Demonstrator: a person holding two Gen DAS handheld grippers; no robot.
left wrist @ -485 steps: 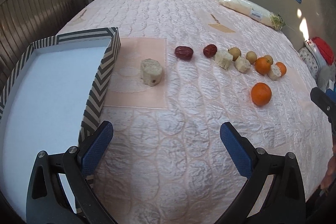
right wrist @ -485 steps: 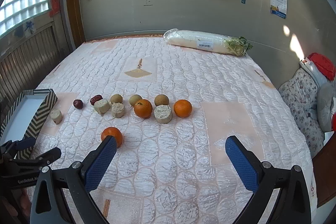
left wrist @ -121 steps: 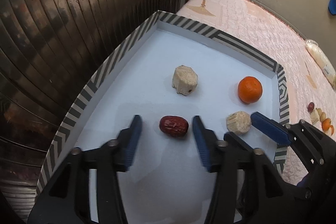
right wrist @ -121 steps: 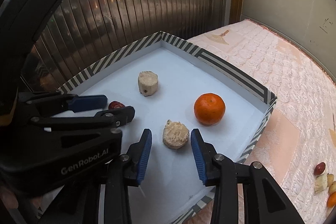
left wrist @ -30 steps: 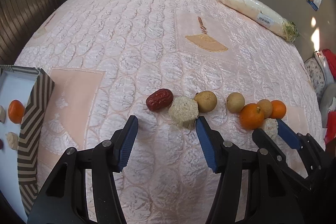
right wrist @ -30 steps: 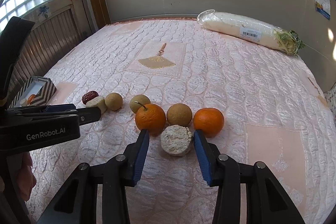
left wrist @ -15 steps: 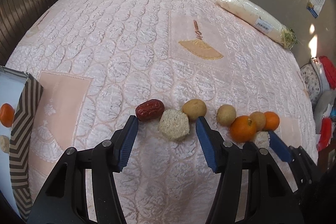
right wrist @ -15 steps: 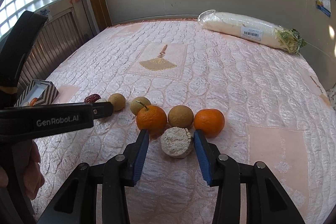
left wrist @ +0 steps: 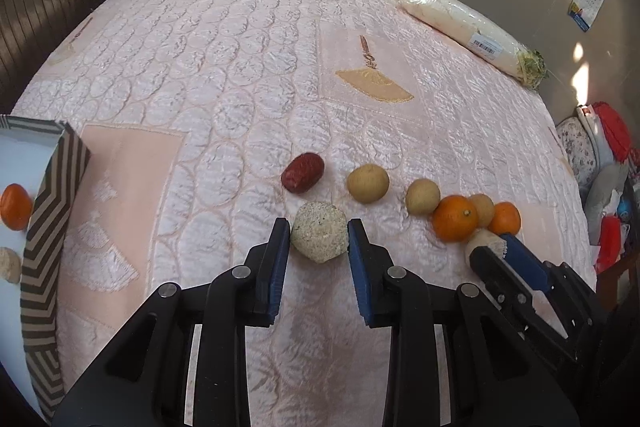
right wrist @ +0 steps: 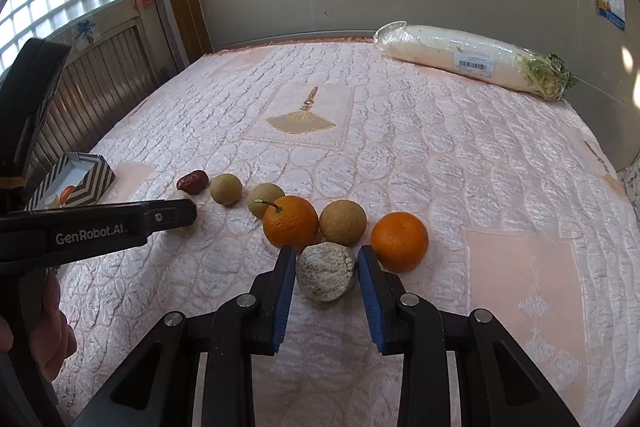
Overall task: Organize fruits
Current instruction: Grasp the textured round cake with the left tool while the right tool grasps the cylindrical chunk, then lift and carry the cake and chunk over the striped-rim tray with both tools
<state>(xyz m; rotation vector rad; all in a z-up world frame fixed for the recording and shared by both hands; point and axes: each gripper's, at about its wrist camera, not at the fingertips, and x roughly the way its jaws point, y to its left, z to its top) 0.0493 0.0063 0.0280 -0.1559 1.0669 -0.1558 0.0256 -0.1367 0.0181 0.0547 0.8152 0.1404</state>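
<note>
Two items in striped box [left wrist: 48, 195], orange [left wrist: 15, 206], pale chunk [left wrist: 9, 264].
</note>
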